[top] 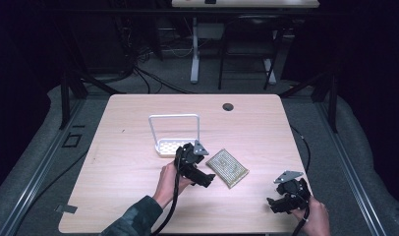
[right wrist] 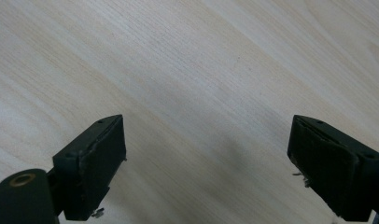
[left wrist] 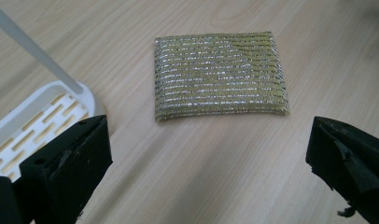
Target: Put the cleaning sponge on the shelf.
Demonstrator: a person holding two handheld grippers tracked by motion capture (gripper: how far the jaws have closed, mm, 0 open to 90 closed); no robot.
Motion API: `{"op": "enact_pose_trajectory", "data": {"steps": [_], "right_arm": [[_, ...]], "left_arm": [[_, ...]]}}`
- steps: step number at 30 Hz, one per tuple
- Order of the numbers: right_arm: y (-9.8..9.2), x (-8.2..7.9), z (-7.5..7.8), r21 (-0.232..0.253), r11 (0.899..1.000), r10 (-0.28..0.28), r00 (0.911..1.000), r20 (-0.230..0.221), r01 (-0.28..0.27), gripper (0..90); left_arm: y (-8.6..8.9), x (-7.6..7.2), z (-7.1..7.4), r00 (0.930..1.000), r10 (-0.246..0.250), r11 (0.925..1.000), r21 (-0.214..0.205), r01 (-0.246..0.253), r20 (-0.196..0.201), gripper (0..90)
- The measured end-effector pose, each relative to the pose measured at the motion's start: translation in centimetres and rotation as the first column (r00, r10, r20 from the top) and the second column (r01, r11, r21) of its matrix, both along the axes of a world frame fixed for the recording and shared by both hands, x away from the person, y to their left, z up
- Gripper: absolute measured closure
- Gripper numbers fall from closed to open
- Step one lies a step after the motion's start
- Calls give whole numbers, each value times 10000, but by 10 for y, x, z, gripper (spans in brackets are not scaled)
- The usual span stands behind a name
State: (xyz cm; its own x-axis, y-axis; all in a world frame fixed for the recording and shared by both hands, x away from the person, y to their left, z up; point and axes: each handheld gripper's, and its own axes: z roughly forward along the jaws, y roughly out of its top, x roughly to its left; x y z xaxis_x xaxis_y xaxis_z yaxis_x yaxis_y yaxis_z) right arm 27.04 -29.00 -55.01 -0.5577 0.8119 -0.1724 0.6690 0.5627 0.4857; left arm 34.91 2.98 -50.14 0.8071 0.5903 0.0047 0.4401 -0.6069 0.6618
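Observation:
A flat rectangular scouring pad (top: pixel 228 168) (left wrist: pixel 219 76), woven in gold and silver thread, lies on the wooden table (top: pixel 138 196). Just left of it stands a white slotted holder (top: pixel 174 146) (left wrist: pixel 38 116) with a tall wire hoop handle. My left gripper (top: pixel 203 179) (left wrist: pixel 208 158) hovers close to the pad's near-left side, open, its jaws wide apart with nothing between them. My right gripper (top: pixel 273 204) (right wrist: pixel 206 163) is held low near the table's front right corner, open over bare wood.
A round cable hole (top: pixel 228 106) sits near the table's far edge. Behind the table are another desk's legs (top: pixel 194 49) and floor cables. Black cables trail from both grippers off the front edge.

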Motion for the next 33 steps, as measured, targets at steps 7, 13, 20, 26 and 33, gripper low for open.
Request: {"op": "enact_pose_trajectory", "data": {"steps": [7,13,20,26,33], "right_arm": [[0,1,-1,-26,10000,-5,10000,-46,4,108],[0,1,-2,-48,10000,23,9999,-124,-24,108],[0,0,-1,80,10000,45,10000,-35,-45,108],[-1,1,-1,146,9999,16,10000,-69,-15,108],[-1,1,-1,204,9998,6,10000,-20,-5,108]], "left_arm": [[-15,9,-6,9998,-31,9999,-115,29,-203,0],[-33,17,-12,9989,-68,10000,61,71,-467,0],[-54,29,-22,9964,-109,9987,493,151,-841,0],[-69,39,-34,9945,-111,9943,1044,221,-1045,0],[-81,49,-47,9900,2,9888,1475,208,-1407,0]]}}
